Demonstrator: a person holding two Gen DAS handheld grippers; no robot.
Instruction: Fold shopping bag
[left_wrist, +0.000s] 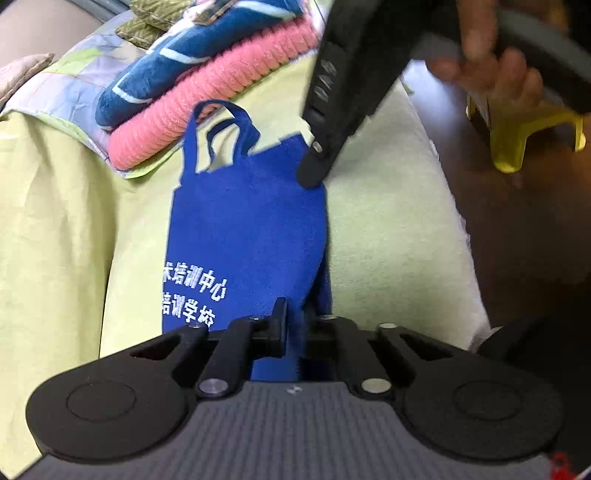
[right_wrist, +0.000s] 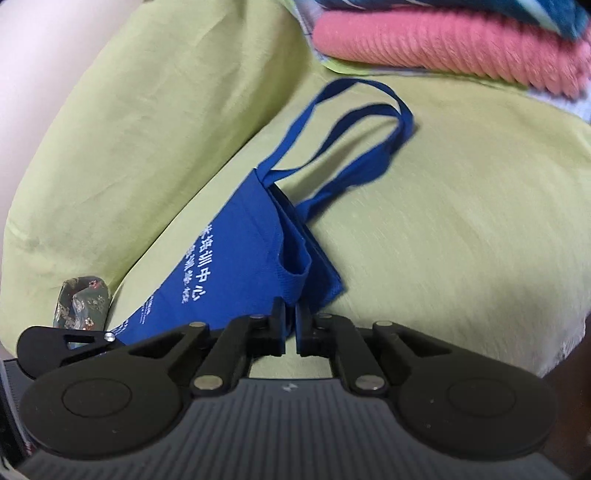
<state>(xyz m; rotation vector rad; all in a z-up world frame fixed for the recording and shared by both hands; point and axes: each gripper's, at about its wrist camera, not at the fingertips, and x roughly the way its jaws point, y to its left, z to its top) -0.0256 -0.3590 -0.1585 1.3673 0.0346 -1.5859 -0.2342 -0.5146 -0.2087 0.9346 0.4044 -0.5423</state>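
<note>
Where tongs (left_wrist: 297, 325) pinch, bag (left_wrist: 243, 221) edge hidden

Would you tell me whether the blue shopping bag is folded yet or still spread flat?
Partly folded: the blue shopping bag lies doubled lengthwise into a narrow strip on the green sheet, layered edges showing, handles still extended.

The blue shopping bag (left_wrist: 243, 236) bore white printed Chinese characters in two lines — the upper ended in 培训中心, the lower in 培训学校 — with their beginnings cut off; smaller print stayed illegible.
</note>
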